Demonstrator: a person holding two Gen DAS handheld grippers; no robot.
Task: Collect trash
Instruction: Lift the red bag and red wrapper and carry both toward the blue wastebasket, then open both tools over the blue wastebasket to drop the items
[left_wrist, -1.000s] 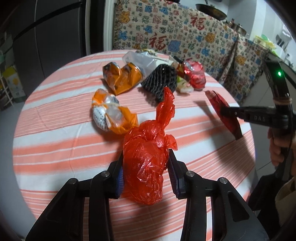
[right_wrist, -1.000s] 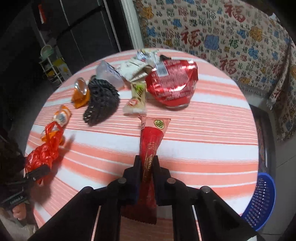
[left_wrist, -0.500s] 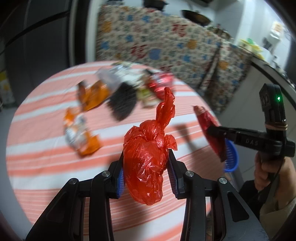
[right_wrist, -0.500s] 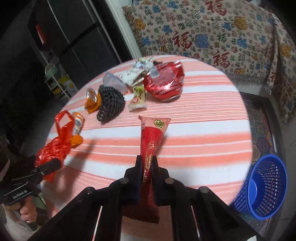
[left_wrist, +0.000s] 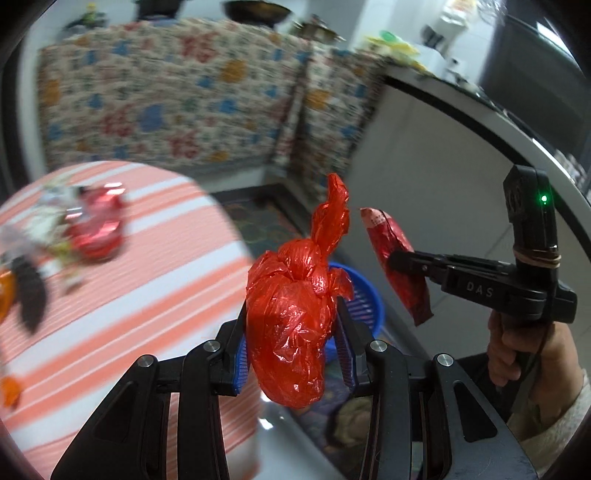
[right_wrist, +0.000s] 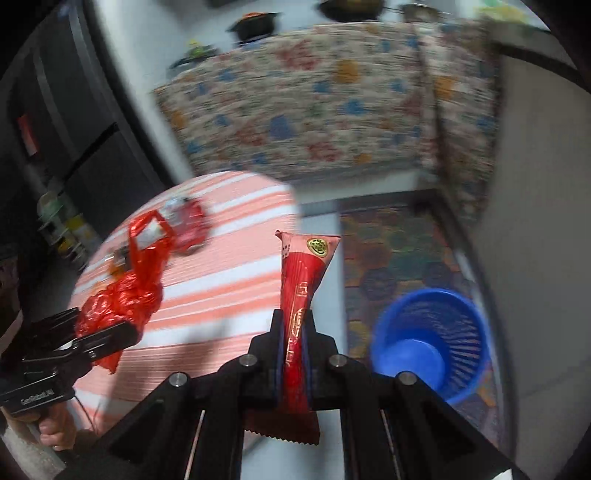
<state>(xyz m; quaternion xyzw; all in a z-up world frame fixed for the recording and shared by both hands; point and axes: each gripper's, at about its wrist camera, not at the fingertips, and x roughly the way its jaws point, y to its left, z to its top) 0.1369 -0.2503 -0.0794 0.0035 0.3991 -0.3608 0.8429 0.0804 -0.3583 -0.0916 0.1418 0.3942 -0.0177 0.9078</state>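
My left gripper (left_wrist: 291, 343) is shut on a knotted red plastic bag (left_wrist: 295, 317), held in the air past the table's edge. That bag (right_wrist: 125, 295) and the left gripper (right_wrist: 107, 336) also show at the left of the right wrist view. My right gripper (right_wrist: 293, 347) is shut on a long red snack wrapper (right_wrist: 303, 288), seen too in the left wrist view as the wrapper (left_wrist: 402, 273) pinched by the right gripper (left_wrist: 397, 258). A blue plastic basket (right_wrist: 432, 339) stands on the floor to the right of the wrapper; its rim (left_wrist: 364, 295) peeks out behind the bag.
The round table with an orange-striped cloth (left_wrist: 122, 295) holds more trash: a red foil bag (left_wrist: 98, 229), a black foam net (left_wrist: 31, 295) and orange wrappers. A patterned cloth (left_wrist: 177, 110) covers the counter behind. A patterned mat (right_wrist: 399, 251) lies on the floor beneath the basket.
Both grippers have swung to the right off the table with their loads still held. The blue basket has come into view below them; the table trash has slid to the left.
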